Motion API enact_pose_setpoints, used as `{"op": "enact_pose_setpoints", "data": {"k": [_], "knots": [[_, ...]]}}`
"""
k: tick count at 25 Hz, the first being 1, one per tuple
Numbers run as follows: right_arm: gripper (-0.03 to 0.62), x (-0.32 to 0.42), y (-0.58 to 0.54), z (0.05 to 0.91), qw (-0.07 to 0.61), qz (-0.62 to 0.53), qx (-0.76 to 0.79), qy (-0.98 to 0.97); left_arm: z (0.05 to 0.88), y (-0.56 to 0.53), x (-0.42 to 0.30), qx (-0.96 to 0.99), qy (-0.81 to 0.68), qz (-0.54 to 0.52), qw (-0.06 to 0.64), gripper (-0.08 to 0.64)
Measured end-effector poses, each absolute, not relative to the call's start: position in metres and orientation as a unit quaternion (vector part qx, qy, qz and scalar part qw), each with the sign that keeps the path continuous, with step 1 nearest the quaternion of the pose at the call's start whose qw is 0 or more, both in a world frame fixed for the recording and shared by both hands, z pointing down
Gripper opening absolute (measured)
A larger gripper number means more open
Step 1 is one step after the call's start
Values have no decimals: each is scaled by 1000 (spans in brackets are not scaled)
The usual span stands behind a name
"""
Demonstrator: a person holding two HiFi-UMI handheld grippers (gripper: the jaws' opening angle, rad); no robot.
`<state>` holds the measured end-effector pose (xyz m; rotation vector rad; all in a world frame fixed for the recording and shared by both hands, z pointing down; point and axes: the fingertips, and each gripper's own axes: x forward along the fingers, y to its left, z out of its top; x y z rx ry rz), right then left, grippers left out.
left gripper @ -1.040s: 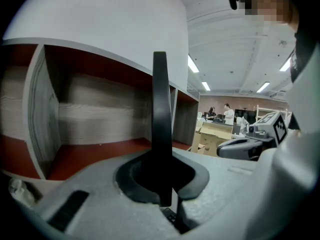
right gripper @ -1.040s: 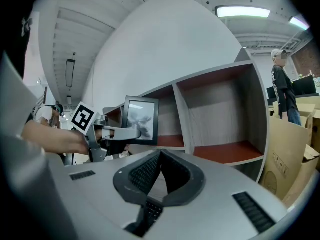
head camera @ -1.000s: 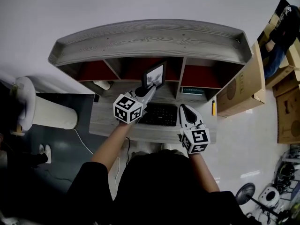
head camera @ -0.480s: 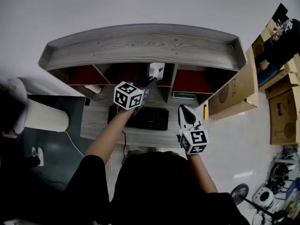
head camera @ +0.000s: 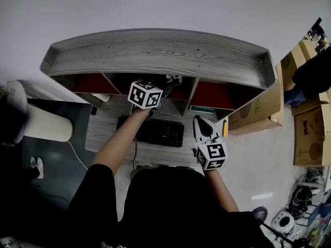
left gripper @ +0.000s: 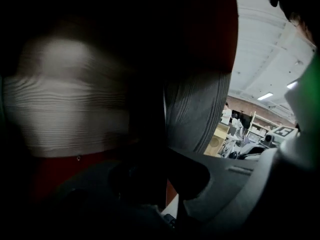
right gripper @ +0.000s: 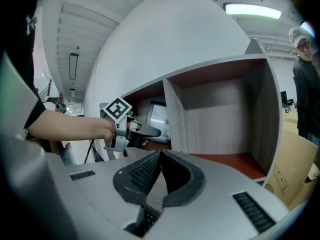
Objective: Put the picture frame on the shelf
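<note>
The picture frame (head camera: pixel 174 79) stands upright in the middle compartment of the grey wooden shelf (head camera: pixel 155 50), half hidden under its top board. My left gripper (head camera: pixel 166 87) reaches into that compartment, and its jaws are opening slightly with the frame's edge still between them. In the left gripper view the frame (left gripper: pixel 147 114) is a dark vertical band between the jaws of the left gripper (left gripper: pixel 157 164). In the right gripper view the frame (right gripper: pixel 160 116) stands just behind the left gripper (right gripper: pixel 152 131). My right gripper (head camera: pixel 200 121) hovers shut and empty over the desk's right part, and in its own view the right gripper (right gripper: pixel 161 156) holds nothing.
A black keyboard (head camera: pixel 158 132) lies on the desk below the shelf. A yellow object (head camera: pixel 225 127) lies at the desk's right end. Cardboard boxes (head camera: pixel 258 107) stand to the right, a white cylinder (head camera: pixel 46 124) to the left. A person (right gripper: pixel 305 84) stands at the far right.
My left gripper has carried the frame forward and deeper into the middle compartment. The right gripper has stayed over the desk.
</note>
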<state>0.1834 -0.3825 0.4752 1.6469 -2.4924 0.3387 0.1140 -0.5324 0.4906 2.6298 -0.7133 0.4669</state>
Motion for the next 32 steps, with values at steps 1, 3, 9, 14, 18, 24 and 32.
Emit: {"op": "enact_pose_setpoints", "data": {"k": [1,3,9,14,18,24,32], "knots": [[12,181,-384,475,68,112,544,-829,490,-535,116,935,-250,168,188,37],[12,178,-388,474,69,109,540,-832,489,-541,119,934,-253,173,184,48],[12,177,-394,472,69,107,537,-834,494,-563,114,919,-303,182,176,204],[12,187,-394,476,69,110,545,-828,492,-568,116,918,-309,183,165,247],[12,188,-393,476,67,109,547,-827,489,-571,121,920,-301,219,123,249],[12,191,-391,475,66,112,553,-823,488,-587,126,917,-315,211,121,285],[12,192,-382,480,64,118,551,-824,487,-577,113,912,-348,173,130,316]]}}
